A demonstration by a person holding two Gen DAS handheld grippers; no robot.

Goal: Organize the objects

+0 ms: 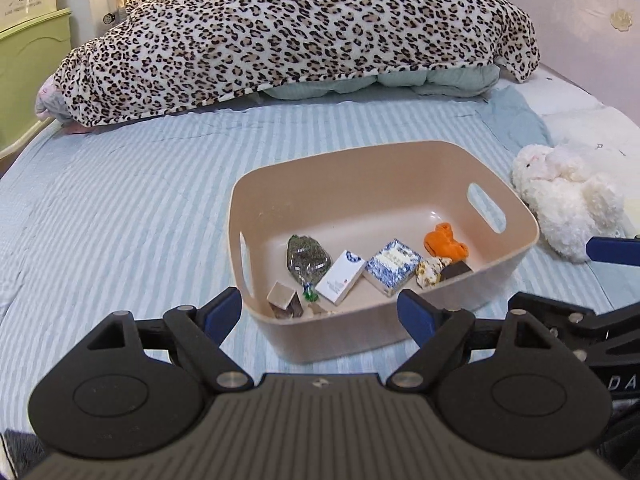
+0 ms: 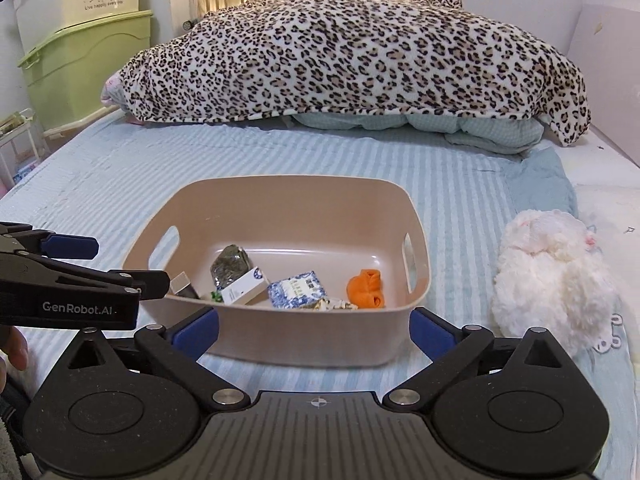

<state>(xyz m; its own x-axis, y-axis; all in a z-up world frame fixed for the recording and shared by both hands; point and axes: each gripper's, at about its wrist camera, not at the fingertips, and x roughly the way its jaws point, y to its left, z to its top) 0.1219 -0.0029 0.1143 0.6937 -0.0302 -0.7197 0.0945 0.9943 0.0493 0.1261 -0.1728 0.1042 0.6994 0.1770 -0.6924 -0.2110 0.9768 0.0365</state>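
A beige plastic bin [image 1: 360, 168] [image 2: 280, 190] stands on the striped bed. It holds a dark green packet [image 1: 307, 258] [image 2: 230, 264], a white box [image 1: 340, 277] [image 2: 245, 288], a blue patterned box [image 1: 394, 266] [image 2: 297, 289], an orange cloth [image 1: 444, 242] [image 2: 366, 287], a small brown box [image 1: 283, 296] [image 2: 182, 285] and a yellow-patterned wrapper [image 1: 429, 272] [image 2: 332, 304]. My left gripper [image 1: 320, 310] is open and empty before the bin's near wall; it also shows from the side in the right wrist view [image 2: 72, 248]. My right gripper [image 2: 314, 330] is open and empty at the near wall.
A white plush toy [image 1: 568, 204] [image 2: 552, 276] lies right of the bin. A leopard-print blanket [image 1: 296, 28] [image 2: 352, 52] is heaped over teal bedding at the back. Green storage boxes [image 2: 84, 60] stand at the left. A wall runs along the right.
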